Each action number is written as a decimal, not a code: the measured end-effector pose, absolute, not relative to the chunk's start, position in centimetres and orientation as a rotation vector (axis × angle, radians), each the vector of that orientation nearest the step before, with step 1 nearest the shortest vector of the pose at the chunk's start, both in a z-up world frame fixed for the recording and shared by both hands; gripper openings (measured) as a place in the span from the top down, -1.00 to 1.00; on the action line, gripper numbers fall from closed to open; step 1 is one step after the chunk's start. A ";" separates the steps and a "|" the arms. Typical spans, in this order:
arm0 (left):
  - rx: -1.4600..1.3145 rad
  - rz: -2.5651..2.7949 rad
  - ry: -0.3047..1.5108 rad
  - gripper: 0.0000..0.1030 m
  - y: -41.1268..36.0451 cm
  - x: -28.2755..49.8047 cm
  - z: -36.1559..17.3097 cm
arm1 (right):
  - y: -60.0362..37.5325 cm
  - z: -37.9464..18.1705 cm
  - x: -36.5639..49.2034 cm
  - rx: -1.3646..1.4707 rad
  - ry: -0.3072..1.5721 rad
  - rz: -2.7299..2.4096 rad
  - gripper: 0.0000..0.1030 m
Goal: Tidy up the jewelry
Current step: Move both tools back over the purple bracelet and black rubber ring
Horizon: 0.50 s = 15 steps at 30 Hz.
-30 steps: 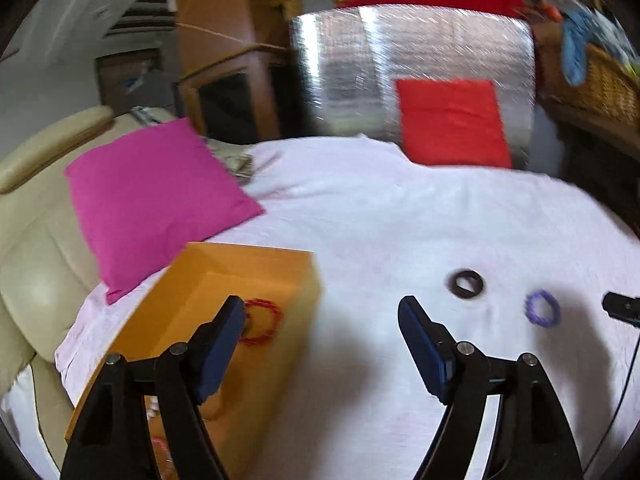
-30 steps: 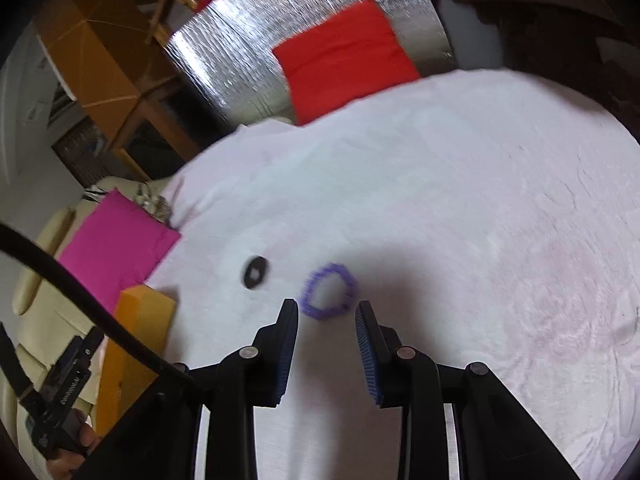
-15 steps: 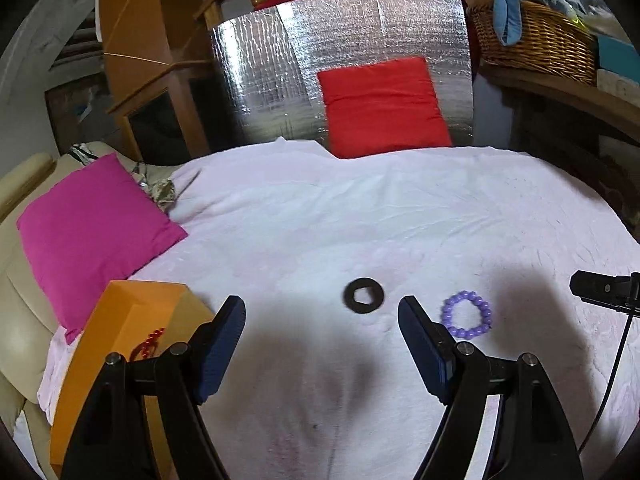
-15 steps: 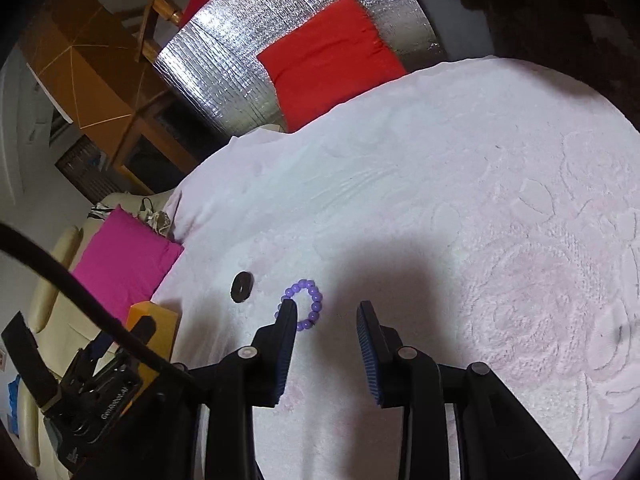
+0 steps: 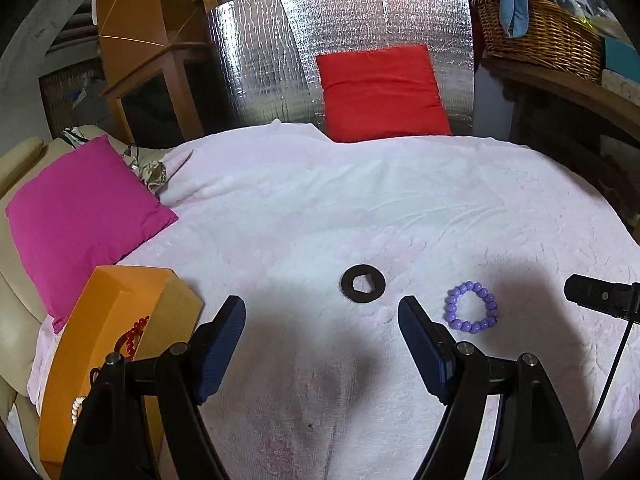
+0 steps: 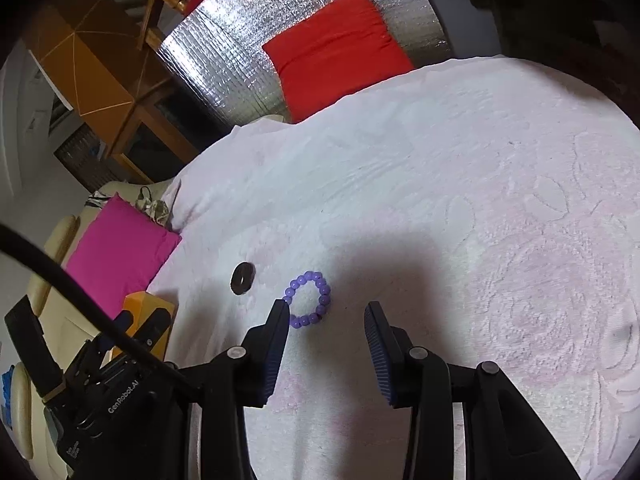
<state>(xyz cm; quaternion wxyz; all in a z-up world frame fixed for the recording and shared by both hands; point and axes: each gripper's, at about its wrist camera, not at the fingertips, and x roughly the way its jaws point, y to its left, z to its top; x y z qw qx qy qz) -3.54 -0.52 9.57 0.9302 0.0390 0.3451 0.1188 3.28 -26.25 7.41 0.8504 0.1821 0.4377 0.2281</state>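
Observation:
A purple bead bracelet (image 5: 472,307) lies on the white blanket; it also shows in the right wrist view (image 6: 308,300), just ahead of my right gripper's left finger. A black ring (image 5: 363,283) lies left of it, also seen in the right wrist view (image 6: 242,278). An orange box (image 5: 100,360) at the left holds a red bead bracelet (image 5: 134,338) and a white bead piece (image 5: 76,408). My left gripper (image 5: 322,320) is open and empty, just short of the black ring. My right gripper (image 6: 326,320) is open and empty above the blanket.
A pink pillow (image 5: 80,216) lies left beside a beige sofa arm (image 5: 16,160). A red cushion (image 5: 380,92) leans on a silver foil panel (image 5: 264,60) at the back. A wicker basket (image 5: 540,36) sits on a shelf at the right. The white blanket (image 5: 360,208) covers the surface.
My left gripper swung right from over the orange box toward the black ring. My right gripper's jaws opened wider, and it stays near the purple bracelet.

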 end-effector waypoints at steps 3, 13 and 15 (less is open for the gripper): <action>0.076 0.225 0.723 -0.54 -0.4 -3.2 9.3 | -26.0 7.2 3.5 0.377 0.931 0.481 0.19; 0.092 0.186 0.783 -0.54 -0.1 -1.8 7.9 | -25.7 6.3 4.6 0.368 0.960 0.461 0.19; 0.094 0.189 0.797 -0.54 0.2 -1.5 7.6 | -25.7 6.0 4.9 0.372 0.969 0.456 0.19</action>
